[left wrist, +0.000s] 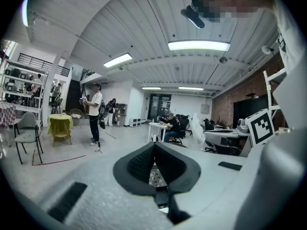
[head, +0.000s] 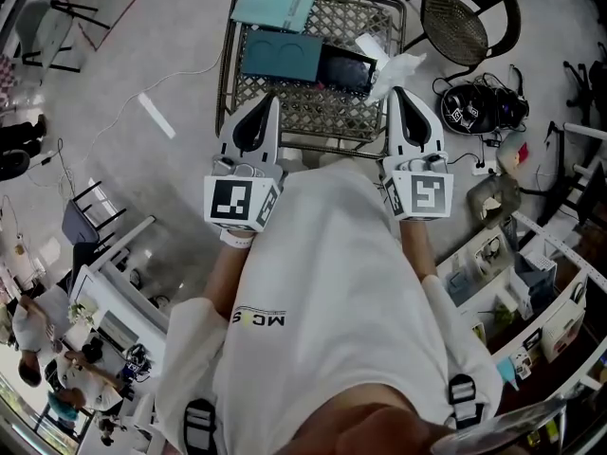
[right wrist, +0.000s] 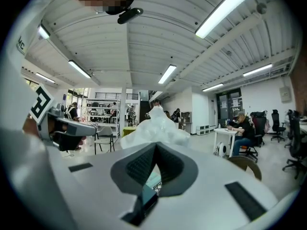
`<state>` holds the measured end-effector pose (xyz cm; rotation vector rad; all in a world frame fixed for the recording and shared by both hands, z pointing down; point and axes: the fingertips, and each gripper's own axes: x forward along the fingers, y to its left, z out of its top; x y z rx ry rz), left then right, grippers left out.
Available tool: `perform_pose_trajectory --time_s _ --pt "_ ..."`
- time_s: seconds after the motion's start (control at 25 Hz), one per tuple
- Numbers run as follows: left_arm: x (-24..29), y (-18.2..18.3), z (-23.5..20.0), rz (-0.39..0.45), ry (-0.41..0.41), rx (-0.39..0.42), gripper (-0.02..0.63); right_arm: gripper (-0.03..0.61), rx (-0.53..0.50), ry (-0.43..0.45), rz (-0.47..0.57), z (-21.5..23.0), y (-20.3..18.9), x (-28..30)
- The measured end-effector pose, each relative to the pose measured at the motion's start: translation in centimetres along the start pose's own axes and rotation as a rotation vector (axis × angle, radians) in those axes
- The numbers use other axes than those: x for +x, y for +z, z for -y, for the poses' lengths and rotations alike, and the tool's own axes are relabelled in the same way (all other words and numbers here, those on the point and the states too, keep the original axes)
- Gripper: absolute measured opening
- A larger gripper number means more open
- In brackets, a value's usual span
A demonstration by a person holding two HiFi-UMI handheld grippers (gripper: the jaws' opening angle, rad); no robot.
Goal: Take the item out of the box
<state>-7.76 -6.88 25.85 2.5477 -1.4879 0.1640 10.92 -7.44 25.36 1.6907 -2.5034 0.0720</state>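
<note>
Hovering short of the wire-mesh counter at the upper middle of the head view: left tool and right tool, side by side just ahead of the white shirt, tips aimed at the near edge of the mesh and touching nothing on it. Shut tip to tip in both tools' own views, ribbed pads pressed together at the point, nothing pinched between, so both empty. Lying on the counter, well ahead of the tools: a teal box near the frame's top centre, a paler teal lid above it toward the top edge, overhanging the counter's far rim, a black item touching the box's right side, and crumpled white wrapping just right of that. Judged from this layout: lid already off, box opened; black piece possibly the item already out, possibly a tray yet to be emptied, impossible to tell from here. No grasp under way. Left to do, with the item perhaps inside: reach forward, open one tool, steady the box with the other, lift the contents clear onto the mesh.
</note>
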Motion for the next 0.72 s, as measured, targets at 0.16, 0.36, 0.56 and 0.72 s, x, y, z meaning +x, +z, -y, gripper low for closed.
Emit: perform_pose_trajectory --time_s 0.16,0.36,0.56,0.72 --pt "0.1 0.0 0.1 -0.003 -0.002 -0.001 0.017 0.014 0.001 0.001 -0.005 0.0 -0.1 0.0" --pt "0.4 0.1 0.6 -0.002 -0.006 0.003 0.017 0.014 -0.002 0.007 -0.005 0.1 -0.2 -0.1" --pt "0.6 0.1 0.9 -0.007 -0.01 0.01 0.017 0.014 -0.002 0.013 0.001 0.4 0.0 0.0" --pt "1.1 -0.2 1.5 -0.012 -0.019 0.018 0.017 0.013 -0.002 0.014 -0.001 0.7 -0.3 -0.2"
